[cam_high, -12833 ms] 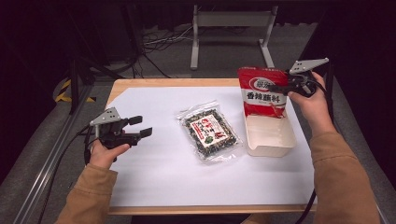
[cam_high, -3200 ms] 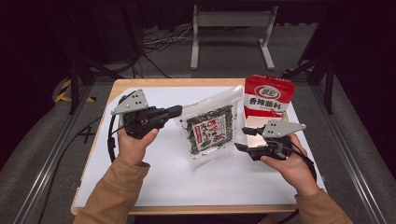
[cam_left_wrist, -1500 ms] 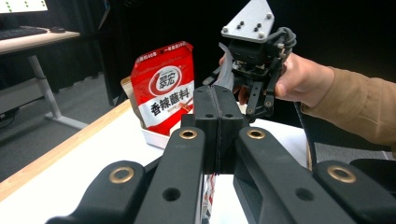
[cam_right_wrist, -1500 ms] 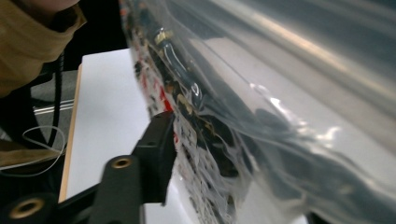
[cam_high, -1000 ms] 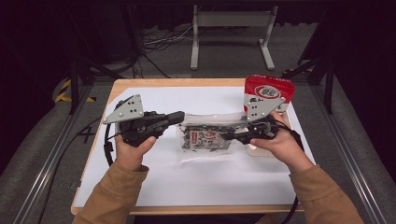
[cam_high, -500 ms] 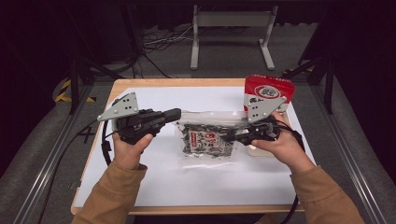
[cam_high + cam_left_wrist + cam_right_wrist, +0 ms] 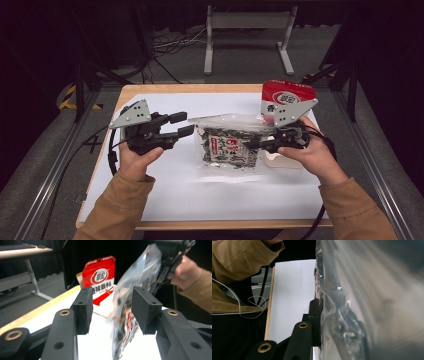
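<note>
Evidently the step in hand was a two-handed grasp of the clear snack bag (image 7: 227,147), which was held lifted at mid-frame of the high view above the white table (image 7: 165,192). The right tongs (image 7: 252,145) were clamped on its right edge; the right gripper view showed one jaw pressed against the film. The left tongs (image 7: 111,308) stood parted with the bag's free edge between the jaws, not yet pinched. Closing well likely called for seating the film deeper before squeezing, clear of the contents, while the right held steady. A red pouch (image 7: 286,97) stood upright at upper right.
</note>
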Available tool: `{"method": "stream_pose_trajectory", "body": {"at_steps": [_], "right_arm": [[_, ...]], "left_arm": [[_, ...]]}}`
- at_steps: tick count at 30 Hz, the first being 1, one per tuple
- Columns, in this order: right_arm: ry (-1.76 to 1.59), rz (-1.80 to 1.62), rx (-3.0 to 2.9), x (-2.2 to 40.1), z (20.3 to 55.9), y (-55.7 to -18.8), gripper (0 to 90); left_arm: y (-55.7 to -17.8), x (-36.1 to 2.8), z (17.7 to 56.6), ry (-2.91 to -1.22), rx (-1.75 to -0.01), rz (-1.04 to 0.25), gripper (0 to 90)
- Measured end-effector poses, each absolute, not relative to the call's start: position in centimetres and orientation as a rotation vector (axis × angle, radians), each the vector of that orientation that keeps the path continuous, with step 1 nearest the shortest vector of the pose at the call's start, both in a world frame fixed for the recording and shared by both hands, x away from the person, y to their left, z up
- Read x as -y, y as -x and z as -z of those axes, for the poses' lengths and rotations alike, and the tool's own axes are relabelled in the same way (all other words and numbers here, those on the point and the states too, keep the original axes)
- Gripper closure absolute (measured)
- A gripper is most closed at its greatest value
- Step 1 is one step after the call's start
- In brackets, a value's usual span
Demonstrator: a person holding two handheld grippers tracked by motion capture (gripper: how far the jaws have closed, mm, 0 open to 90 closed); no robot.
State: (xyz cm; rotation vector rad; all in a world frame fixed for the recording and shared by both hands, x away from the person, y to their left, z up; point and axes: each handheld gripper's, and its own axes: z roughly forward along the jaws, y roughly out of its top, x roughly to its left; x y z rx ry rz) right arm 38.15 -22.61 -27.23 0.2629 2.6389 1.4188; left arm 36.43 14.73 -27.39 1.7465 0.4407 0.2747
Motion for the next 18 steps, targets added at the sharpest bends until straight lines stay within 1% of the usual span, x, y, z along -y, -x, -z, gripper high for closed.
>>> {"method": "stream_pose_trajectory", "body": {"at_steps": [8,12,18], "right_arm": [[-0.327,-1.393,-2.625,23.9,26.0,-37.8,75.4],[-0.381,-1.398,-2.606,24.6,25.4,-37.8,75.4],[-0.419,-1.405,-2.582,25.4,24.5,-37.7,75.4]], "left_arm": [[-36.5,-15.6,28.2,-1.769,-0.470,-0.287,51.0],[-36.7,-15.9,28.7,-1.786,-0.498,-0.302,48.3],[-37.1,-16.7,29.5,-1.803,-0.525,-0.301,47.8]]}}
